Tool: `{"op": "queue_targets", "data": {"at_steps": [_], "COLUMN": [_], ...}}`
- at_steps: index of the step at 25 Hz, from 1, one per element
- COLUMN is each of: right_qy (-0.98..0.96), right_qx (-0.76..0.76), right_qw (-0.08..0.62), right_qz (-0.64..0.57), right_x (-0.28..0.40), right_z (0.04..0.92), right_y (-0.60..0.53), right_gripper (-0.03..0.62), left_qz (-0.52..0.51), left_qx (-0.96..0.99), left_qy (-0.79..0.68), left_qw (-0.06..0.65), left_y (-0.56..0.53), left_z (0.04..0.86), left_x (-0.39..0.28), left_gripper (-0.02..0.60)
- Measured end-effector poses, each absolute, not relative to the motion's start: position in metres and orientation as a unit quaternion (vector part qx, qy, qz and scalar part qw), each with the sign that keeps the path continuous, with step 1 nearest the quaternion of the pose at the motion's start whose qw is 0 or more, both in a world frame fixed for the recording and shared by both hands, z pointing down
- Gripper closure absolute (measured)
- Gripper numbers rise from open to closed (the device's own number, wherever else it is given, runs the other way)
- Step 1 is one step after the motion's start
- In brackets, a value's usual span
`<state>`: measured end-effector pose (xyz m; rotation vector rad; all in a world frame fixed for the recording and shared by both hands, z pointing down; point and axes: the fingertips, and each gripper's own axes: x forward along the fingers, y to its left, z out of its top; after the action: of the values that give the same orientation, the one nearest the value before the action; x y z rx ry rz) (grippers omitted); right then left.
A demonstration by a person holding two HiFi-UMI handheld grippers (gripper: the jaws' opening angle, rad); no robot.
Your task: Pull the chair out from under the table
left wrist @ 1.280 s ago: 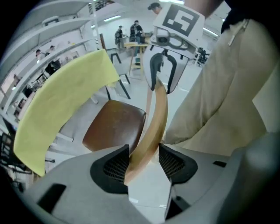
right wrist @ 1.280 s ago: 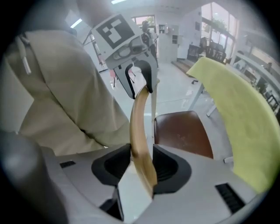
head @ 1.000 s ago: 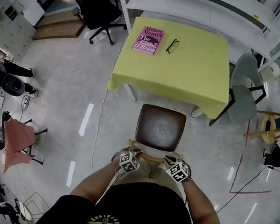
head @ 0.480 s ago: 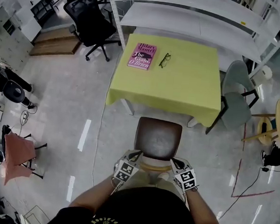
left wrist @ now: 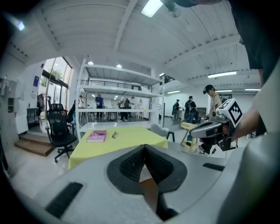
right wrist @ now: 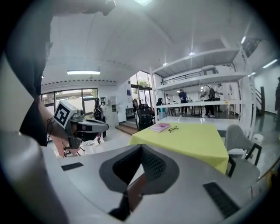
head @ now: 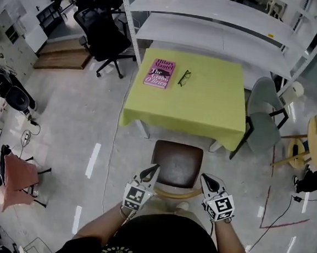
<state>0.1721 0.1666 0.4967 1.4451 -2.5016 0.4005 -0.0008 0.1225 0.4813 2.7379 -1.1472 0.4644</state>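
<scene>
The chair [head: 177,162] is standing on the floor at the 6 o'clock side of the tabletop [head: 204,108], its brown seat lying clear of the yellow cloth, with only the far edge just beside the cloth's hanging hem. Its curved wooden backrest [head: 178,194] is showing at the seat's 6 o'clock edge, nearest the person.

The left tongs [head: 152,171] are hovering at the seat's 8 o'clock corner and the right tongs [head: 209,181] at its 4 o'clock corner. Both are pointing toward 12 o'clock. In the left gripper view and in the right gripper view alike, the jaws are pressing fully together, tip against tip, and gripping nothing. Each is looking out over the tabletop rather than down at the chair.

On the tabletop a pink book [head: 159,72] is lying near the 10 o'clock corner, and a pair of glasses [head: 184,77] is resting just beside it at the book's 3 o'clock.

A grey chair [head: 261,118] is standing at the tabletop's 3 o'clock side. White shelving [head: 211,23] is running along behind at 12 o'clock, and a black office chair [head: 103,36] is sitting at 10 o'clock, well apart from the tabletop.
</scene>
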Motion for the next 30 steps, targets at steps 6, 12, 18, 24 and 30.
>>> {"op": "queue_targets", "data": {"at_steps": [6, 12, 18, 24, 30], "right_qy": [-0.851, -0.849, -0.851, -0.852, -0.86], "right_qx": [0.511, 0.522, 0.523, 0.522, 0.509], "right_qw": [0.08, 0.05, 0.033, 0.031, 0.032], "right_qz": [0.096, 0.066, 0.045, 0.03, 0.02], "right_x": [0.174, 0.185, 0.184, 0.184, 0.19], "right_z": [0.433, 0.381, 0.351, 0.339, 0.329], "right_y": [0.154, 0.151, 0.151, 0.158, 0.161], "right_gripper": [0.583, 0.583, 0.583, 0.583, 0.583], "left_qz": [0.117, 0.07, 0.065, 0.049, 0.05], "left_qx": [0.914, 0.917, 0.913, 0.911, 0.906], "left_qy": [-0.387, -0.393, -0.402, -0.408, -0.419], "left_qw": [0.037, 0.013, -0.009, -0.007, -0.011], "left_y": [0.118, 0.122, 0.117, 0.121, 0.124], "left_z": [0.419, 0.366, 0.337, 0.325, 0.314], "left_x": [0.004, 0.011, 0.011, 0.005, 0.011], "left_gripper": [0.572, 0.572, 0.572, 0.572, 0.572]}}
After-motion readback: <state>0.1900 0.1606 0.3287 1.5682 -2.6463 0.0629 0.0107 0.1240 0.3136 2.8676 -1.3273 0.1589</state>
